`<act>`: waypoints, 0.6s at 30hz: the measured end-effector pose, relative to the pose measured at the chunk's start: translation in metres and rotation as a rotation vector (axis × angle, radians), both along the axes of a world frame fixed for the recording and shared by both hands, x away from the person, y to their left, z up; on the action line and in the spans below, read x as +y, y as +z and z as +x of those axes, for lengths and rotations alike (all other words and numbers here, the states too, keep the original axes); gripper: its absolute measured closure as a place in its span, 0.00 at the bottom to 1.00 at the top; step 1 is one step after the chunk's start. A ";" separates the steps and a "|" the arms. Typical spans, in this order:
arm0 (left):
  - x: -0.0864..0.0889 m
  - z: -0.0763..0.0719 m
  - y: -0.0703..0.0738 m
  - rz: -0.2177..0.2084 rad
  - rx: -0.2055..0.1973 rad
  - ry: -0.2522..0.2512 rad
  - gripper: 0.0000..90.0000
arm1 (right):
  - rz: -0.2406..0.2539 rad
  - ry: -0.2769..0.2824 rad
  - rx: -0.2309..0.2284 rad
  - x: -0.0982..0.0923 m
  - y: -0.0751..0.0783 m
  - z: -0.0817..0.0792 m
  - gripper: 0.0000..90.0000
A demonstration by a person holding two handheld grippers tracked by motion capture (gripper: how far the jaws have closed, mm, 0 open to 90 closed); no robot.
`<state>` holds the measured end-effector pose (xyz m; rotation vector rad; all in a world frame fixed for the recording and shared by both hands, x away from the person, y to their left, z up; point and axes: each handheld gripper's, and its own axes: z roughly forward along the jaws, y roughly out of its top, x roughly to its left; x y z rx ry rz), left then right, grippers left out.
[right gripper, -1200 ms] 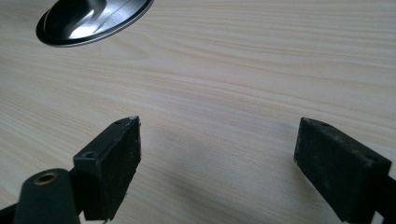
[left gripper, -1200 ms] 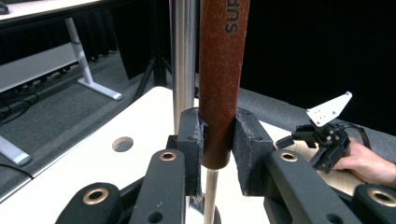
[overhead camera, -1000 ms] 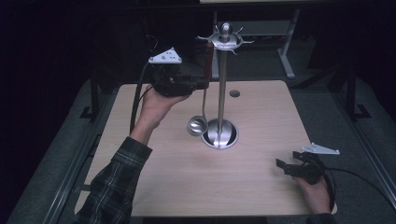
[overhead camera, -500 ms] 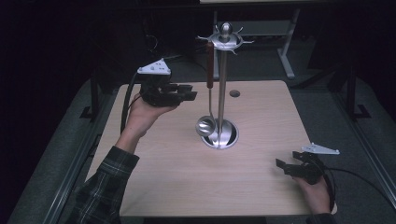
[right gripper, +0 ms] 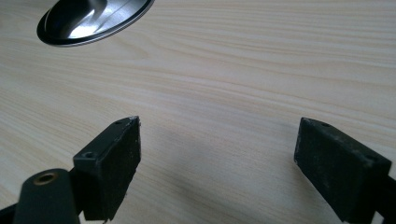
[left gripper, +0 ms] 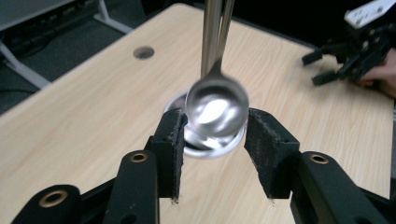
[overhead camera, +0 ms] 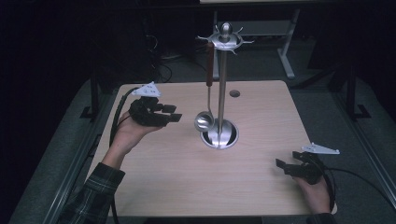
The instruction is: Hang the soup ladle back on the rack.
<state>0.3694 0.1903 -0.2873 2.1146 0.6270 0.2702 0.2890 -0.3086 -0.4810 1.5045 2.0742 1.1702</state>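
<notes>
A ladle (overhead camera: 204, 120) hangs by its dark handle from a hook at the top of a steel stand (overhead camera: 223, 84), bowl down beside the pole just above the round base, so it hangs free of the worktop (overhead camera: 168, 186). The left tool (overhead camera: 173, 115), level and a little apart from the bowl, has just been opening; its jaws stand moderately apart, gripping nothing. The right tool (overhead camera: 281, 164) rests wide and empty near the worktop's front corner.
</notes>
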 end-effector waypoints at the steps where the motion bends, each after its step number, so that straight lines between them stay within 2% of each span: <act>1: 0.001 -0.001 -0.003 0.010 0.006 0.002 0.62 | -0.002 -0.001 -0.003 0.000 0.000 0.000 0.16; 2: 0.003 -0.004 -0.010 0.034 0.007 0.007 0.61 | -0.003 -0.002 -0.004 0.000 0.000 0.000 0.16; 4: 0.004 -0.005 -0.013 0.040 0.012 0.010 0.60 | -0.004 -0.002 -0.004 0.000 0.000 0.000 0.16; 7: 0.007 -0.010 -0.024 0.079 0.018 0.020 0.55 | -0.004 -0.001 -0.003 0.000 0.000 0.000 0.16; 8: 0.010 -0.013 -0.032 0.109 0.016 0.025 0.52 | -0.002 -0.001 -0.003 0.000 0.000 0.000 0.16; 9: 0.010 -0.013 -0.032 0.109 0.016 0.025 0.51 | -0.002 -0.001 -0.003 0.000 0.000 0.000 0.16; 12: 0.016 -0.016 -0.043 0.148 0.023 0.042 0.47 | -0.002 -0.003 0.000 0.000 0.000 -0.001 0.16; 14: 0.022 -0.019 -0.055 0.160 0.037 0.055 0.44 | -0.008 -0.001 -0.001 0.000 0.000 0.000 0.16; 18: 0.030 -0.022 -0.067 0.162 0.030 0.070 0.41 | -0.009 -0.002 -0.001 0.001 0.000 0.000 0.16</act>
